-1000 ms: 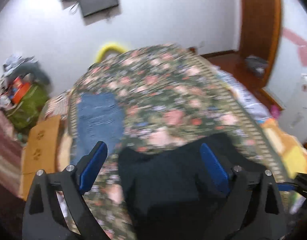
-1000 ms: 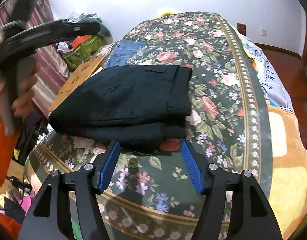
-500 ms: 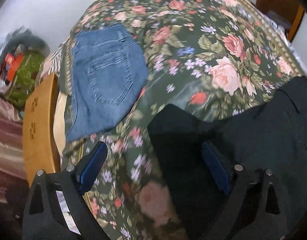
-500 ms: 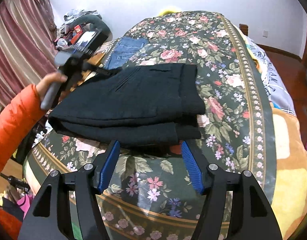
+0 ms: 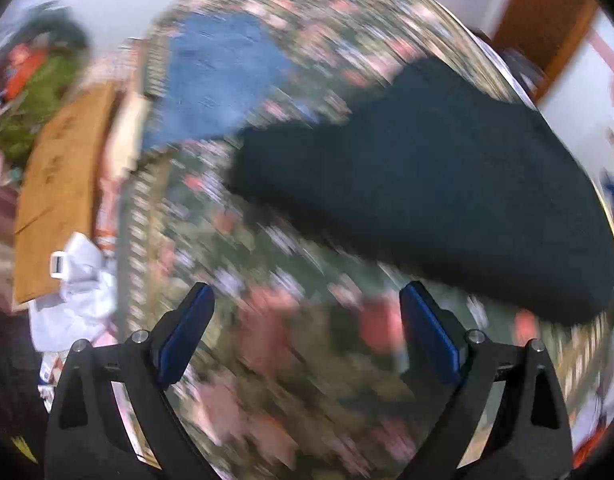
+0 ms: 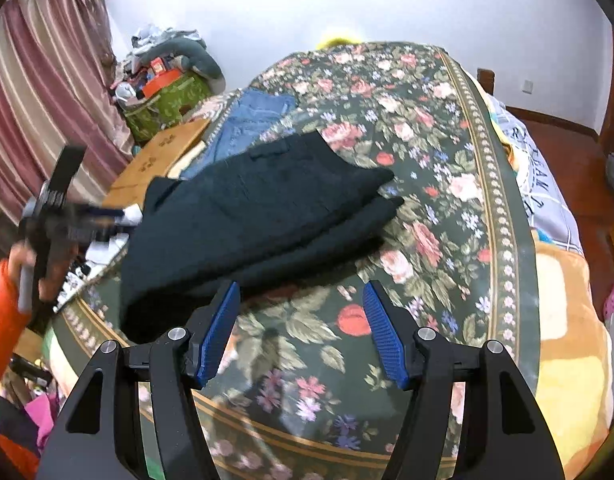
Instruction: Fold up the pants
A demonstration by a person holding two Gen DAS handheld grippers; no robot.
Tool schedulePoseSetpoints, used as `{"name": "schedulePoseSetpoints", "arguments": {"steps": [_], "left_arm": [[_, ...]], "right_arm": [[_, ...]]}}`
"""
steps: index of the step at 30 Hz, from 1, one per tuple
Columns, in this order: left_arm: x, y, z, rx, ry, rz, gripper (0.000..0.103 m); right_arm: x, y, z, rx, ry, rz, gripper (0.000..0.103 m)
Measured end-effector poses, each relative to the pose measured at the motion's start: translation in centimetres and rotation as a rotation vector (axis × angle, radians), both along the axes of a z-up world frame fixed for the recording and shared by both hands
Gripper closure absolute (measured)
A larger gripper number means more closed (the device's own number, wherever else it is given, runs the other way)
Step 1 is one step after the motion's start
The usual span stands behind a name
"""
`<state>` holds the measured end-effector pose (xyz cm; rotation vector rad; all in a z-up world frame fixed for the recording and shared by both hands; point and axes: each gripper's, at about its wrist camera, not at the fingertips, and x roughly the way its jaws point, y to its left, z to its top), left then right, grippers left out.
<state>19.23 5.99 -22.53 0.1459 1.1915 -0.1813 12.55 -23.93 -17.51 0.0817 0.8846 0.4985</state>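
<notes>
The black pants (image 6: 259, 216) lie folded in a stack on the floral bedspread (image 6: 427, 128), with their layers slightly askew. My right gripper (image 6: 301, 290) hovers open just in front of their near edge and holds nothing. In the blurred left wrist view, my left gripper (image 5: 307, 292) is open over bare bedspread (image 5: 291, 344). The black pants (image 5: 427, 184) lie beyond its fingers, up and to the right. In the right wrist view the left gripper (image 6: 107, 216) is a blur at the pants' left edge, held by a hand in an orange sleeve (image 6: 3, 308).
Folded blue jeans (image 6: 251, 120) lie on the bed behind the pants. A brown board (image 6: 163, 152) and white clutter (image 5: 79, 280) sit beside the bed's left edge. A green bag (image 6: 167, 100) and curtains (image 6: 35, 92) stand further left. An orange blanket (image 6: 567, 320) hangs at the right.
My left gripper has pulled back off the pants' far left corner and dropped toward the bed's left edge. The pants now lie beyond its fingers. My right gripper has stayed put.
</notes>
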Motion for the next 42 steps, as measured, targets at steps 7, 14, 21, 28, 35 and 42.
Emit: {"name": "schedulePoseSetpoints", "arguments": {"steps": [7, 14, 21, 28, 35, 42], "left_arm": [[-0.3, 0.5, 4.0, 0.086, -0.191, 0.073, 0.008], [6.9, 3.2, 4.8, 0.139, -0.226, 0.184, 0.008], [12.1, 2.2, -2.4, 0.214, 0.031, 0.146, 0.009], [5.6, 1.2, -0.8, 0.178, -0.036, 0.138, 0.02], [1.0, 0.6, 0.4, 0.009, -0.008, 0.13, 0.02], [-1.9, -2.0, 2.8, 0.016, -0.097, 0.055, 0.021]], "right_arm": [[-0.7, 2.0, 0.4, 0.025, 0.006, 0.033, 0.043], [-1.2, 3.8, 1.1, 0.043, -0.001, 0.06, 0.038], [-0.9, 4.0, 0.4, 0.028, 0.017, 0.053, 0.038], [-1.6, 2.8, 1.0, 0.039, -0.006, 0.029, 0.036], [-1.5, 2.5, -0.1, 0.016, 0.001, 0.019, 0.036], [-0.6, 1.2, -1.2, 0.001, 0.032, -0.028, 0.036]]}}
